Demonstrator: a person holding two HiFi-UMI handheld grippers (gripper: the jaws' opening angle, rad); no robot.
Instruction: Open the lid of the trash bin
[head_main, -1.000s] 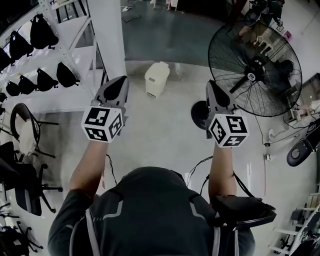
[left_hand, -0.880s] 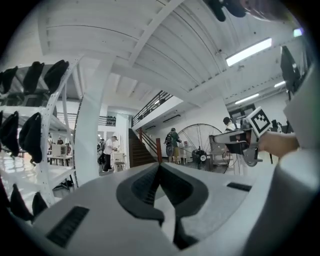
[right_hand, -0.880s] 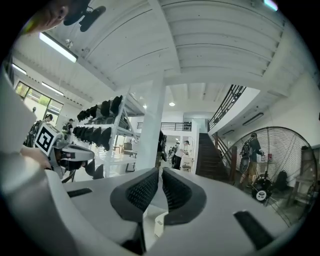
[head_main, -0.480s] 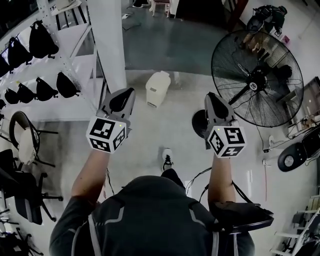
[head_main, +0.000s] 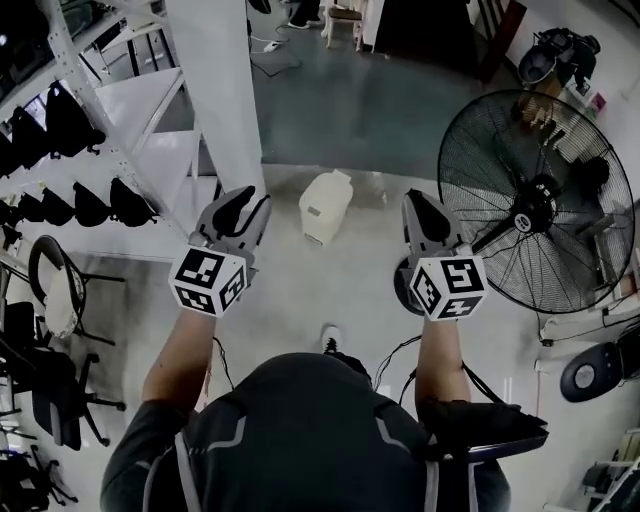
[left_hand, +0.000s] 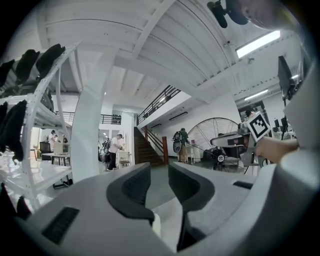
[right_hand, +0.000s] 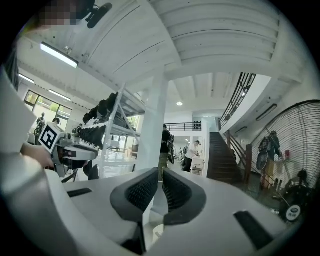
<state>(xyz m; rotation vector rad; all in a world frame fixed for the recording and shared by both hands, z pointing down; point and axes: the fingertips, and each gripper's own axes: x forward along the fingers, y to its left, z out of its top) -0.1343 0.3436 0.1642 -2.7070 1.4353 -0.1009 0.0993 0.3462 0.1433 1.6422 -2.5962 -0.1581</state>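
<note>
Head view: white trash bin (head_main: 326, 205) stands on the grey floor (head_main: 300, 290), upper middle of the frame, just right of a white column (head_main: 225, 90). Its lid (head_main: 330, 186) lies shut. Both tools are held level, pointing toward it, well apart from it; in the frame the bin sits between their tips. Left tool (head_main: 243, 205): its jaws have just been opening and stand a moderate gap apart in the left gripper view, with nothing between the pads. Right tool (head_main: 420, 205): jaws drawn together to a thin slit, gripping nothing. Each tool carries a marker cube, left (head_main: 208, 280) and right (head_main: 448, 287), printed with black-and-white square codes and no letters. Large black pedestal fan (head_main: 535, 200) at right; a small round badge sits on its hub, too small to read. White rack (head_main: 110, 140) at left, hung with dark rounded items. One shoe (head_main: 330, 338) of the person shows at lower centre, below the bin.
</note>
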